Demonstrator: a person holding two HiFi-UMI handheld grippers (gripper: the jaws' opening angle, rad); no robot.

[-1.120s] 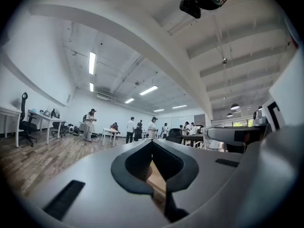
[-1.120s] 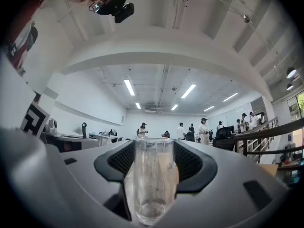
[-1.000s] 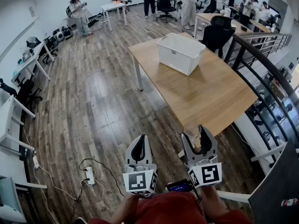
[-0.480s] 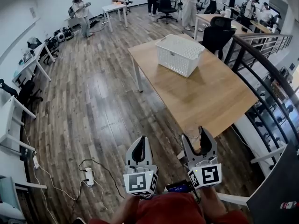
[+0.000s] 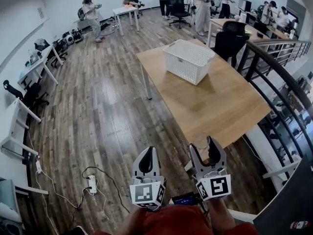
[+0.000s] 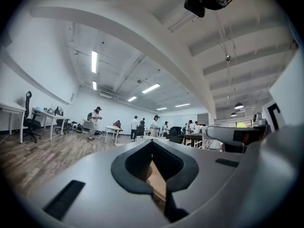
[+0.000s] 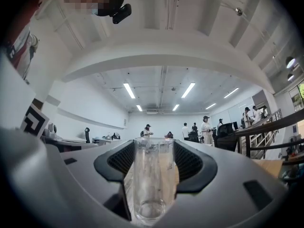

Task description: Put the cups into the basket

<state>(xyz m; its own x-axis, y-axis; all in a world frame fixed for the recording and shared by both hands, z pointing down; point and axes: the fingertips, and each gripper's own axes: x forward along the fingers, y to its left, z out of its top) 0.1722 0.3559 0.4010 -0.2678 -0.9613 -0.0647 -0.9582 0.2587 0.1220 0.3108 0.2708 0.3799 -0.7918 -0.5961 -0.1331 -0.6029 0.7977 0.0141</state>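
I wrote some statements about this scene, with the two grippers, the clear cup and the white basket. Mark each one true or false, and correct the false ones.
1. The right gripper is shut on a clear glass cup. True.
2. The left gripper holds a second cup. False: its jaws are together with nothing between them.
3. The white plastic basket stands on the wooden table. True.
4. The clear glass cup lies inside the white plastic basket. False: it is upright between the right gripper's jaws, at the near end of the table, well apart from the basket.
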